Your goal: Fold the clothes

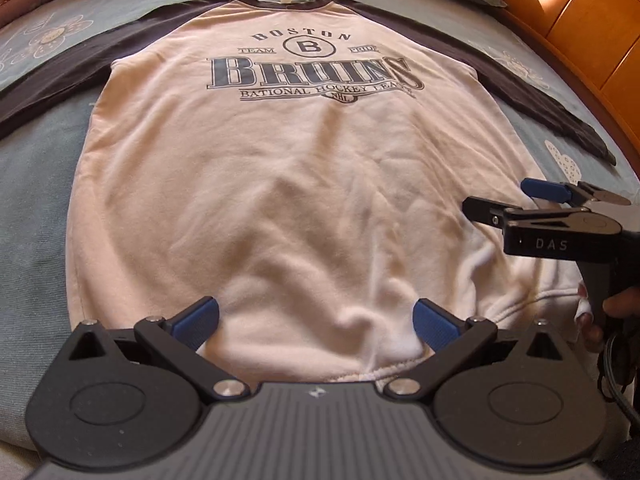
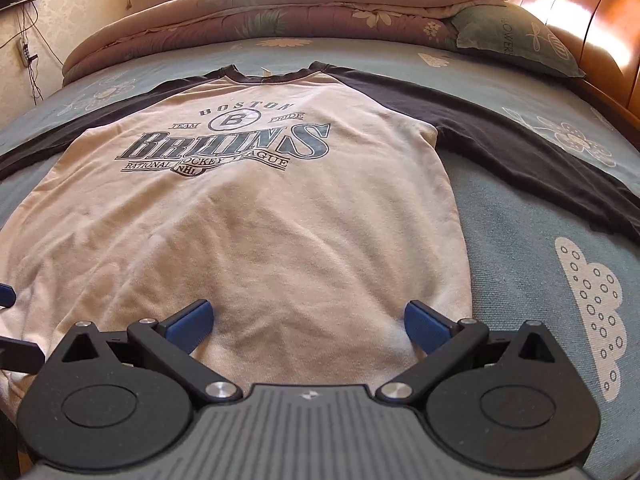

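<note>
- My sweatshirt lies flat on the bed, front up, dark sleeves spread out.
- Print reads "BOSTON", "TEAM PRIDE", "BRUINS", "NHL".
- My left gripper sits at the sweatshirt's hem, fingers spread wide, holding nothing.
- My right gripper is over the hem too, also gaping; its side reads "DAS".
- Pillow beyond the collar says "FLOWER".
</note>
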### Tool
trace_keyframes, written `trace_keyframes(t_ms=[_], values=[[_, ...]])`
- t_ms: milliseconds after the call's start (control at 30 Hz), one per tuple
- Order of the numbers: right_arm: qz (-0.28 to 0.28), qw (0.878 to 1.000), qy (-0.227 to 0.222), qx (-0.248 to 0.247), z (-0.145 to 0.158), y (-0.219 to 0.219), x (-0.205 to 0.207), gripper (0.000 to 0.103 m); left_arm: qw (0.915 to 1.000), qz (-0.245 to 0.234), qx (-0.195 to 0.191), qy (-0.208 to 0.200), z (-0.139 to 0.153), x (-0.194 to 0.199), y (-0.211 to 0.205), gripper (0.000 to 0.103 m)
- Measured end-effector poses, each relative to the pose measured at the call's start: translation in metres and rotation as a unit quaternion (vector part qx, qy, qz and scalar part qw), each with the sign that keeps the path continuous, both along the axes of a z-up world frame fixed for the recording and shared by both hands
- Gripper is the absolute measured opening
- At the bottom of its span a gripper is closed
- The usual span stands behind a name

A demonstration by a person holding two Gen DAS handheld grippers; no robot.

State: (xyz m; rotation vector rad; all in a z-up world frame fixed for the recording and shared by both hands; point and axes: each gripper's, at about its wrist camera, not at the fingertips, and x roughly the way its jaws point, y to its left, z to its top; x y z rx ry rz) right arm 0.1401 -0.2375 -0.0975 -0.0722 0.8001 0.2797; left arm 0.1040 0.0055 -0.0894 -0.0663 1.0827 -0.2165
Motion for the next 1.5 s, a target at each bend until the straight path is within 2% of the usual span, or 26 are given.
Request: trace_keyframes(t_ms=[167,367,533,700,833,1033,1100,1200,1267,1367,1500], values=[[0.003,1.0,0.0,-0.012,0.0,0.003,0.001,0.103,0.9999,0.017,0.0,0.001,0.002,0.002,0.002,0.102],[0.005,0.999,0.013,-0.045,0.01,0.014,-0.007,0.103,0.9993,0.007,-0.001,-0.037,0.015,0.0,0.0,0.102],[0.043,0.998,0.032,-0.024,0.006,0.017,-0.027,0.103,0.9998,0.013,-0.008,-0.011,-0.001,-0.004,0.008,0.102],[0.043,0.998,0.032,-0.021,0.006,0.004,-0.039,0.103,0.9989,0.041,-0.019,-0.011,0.011,-0.002,0.039,0.102],[0.036,0.999,0.031,-0.023,0.005,0.004,-0.042,0.103,0.9953,0.065,-0.068,-0.024,0.029,0.025,0.06,0.102],[0.028,0.999,0.033,-0.021,0.005,0.004,-0.043,0.103,0.9915,0.076,-0.106,0.003,0.02,0.06,0.066,0.102],[0.029,0.999,0.032,-0.018,0.005,0.002,-0.045,0.103,0.9909,0.088,-0.101,0.015,0.013,0.067,0.073,0.102],[0.03,0.999,0.032,-0.017,0.005,0.001,-0.045,0.103,0.9918,0.114,-0.055,0.022,0.006,0.074,0.089,0.102],[0.03,0.999,0.033,-0.018,0.005,0.002,-0.045,0.103,0.9896,0.136,-0.038,0.027,0.008,0.076,0.1,0.102],[0.029,0.999,0.03,-0.016,0.005,0.002,-0.045,0.103,0.9885,0.138,-0.056,0.025,0.02,0.071,0.105,0.102],[0.027,0.999,0.027,-0.017,0.004,0.002,-0.046,0.103,0.9923,0.09,-0.076,0.037,0.032,0.051,0.087,0.102]])
